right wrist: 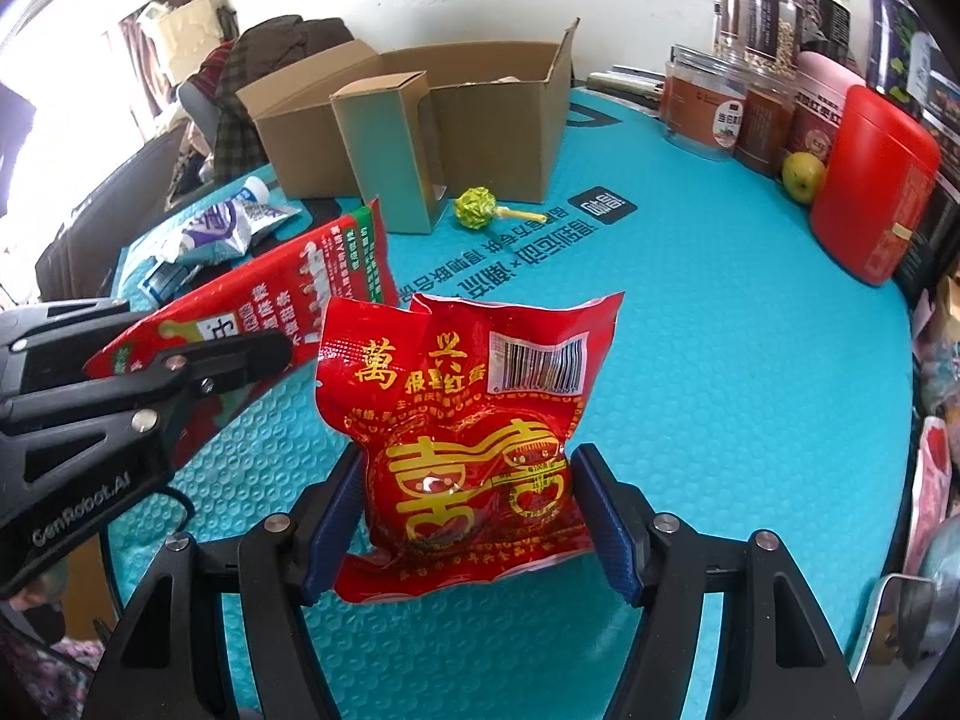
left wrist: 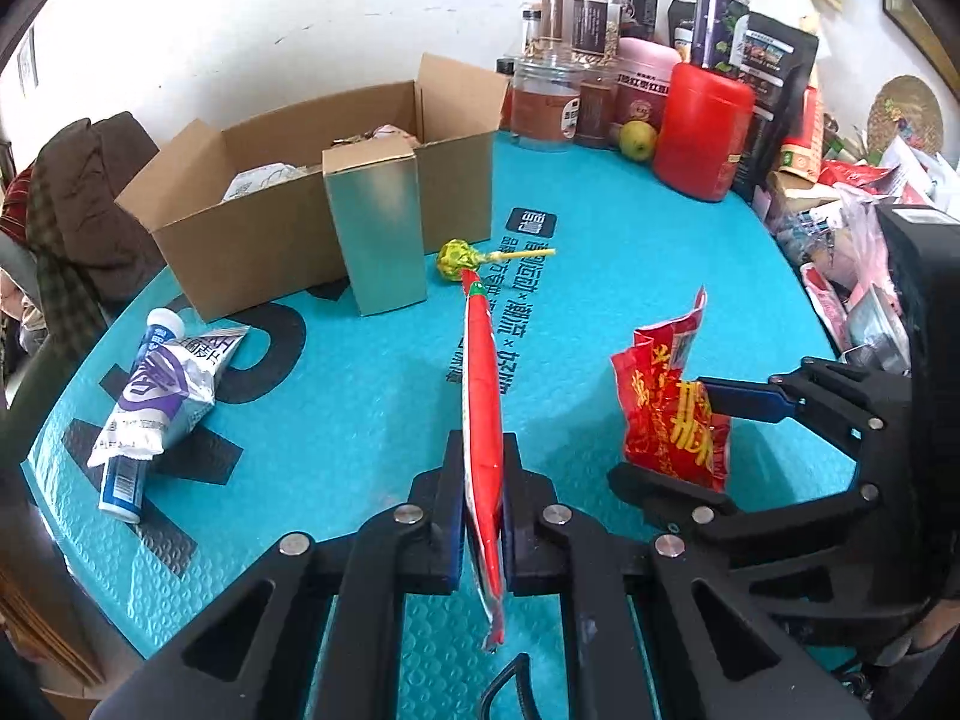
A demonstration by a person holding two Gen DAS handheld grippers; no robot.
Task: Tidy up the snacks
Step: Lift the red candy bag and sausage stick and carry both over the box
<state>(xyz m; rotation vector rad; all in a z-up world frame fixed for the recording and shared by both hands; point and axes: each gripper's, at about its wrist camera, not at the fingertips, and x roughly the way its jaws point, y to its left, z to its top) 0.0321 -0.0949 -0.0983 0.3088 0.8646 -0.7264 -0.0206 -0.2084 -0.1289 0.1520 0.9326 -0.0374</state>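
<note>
Jaws of the left gripper (left wrist: 483, 510) pinch a flat red packet (left wrist: 480, 420) edge-on, lifted off the tabletop (left wrist: 660, 276) for carrying. Beside them, the right gripper (right wrist: 474, 516) clamps a puffy red bag (right wrist: 468, 420) by its sides, upright. Ahead lies a lollipop (left wrist: 459, 258); beyond it the open cardboard box (left wrist: 252, 234) likely awaits both.

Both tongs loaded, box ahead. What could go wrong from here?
1. The left tongs pinch the flat red packet only near one end; its long free end could swing or slip out.
2. The right tongs squeeze a puffy red bag; it may pop free.
3. The upright small carton fronts the cardboard box and could be toppled.
</note>
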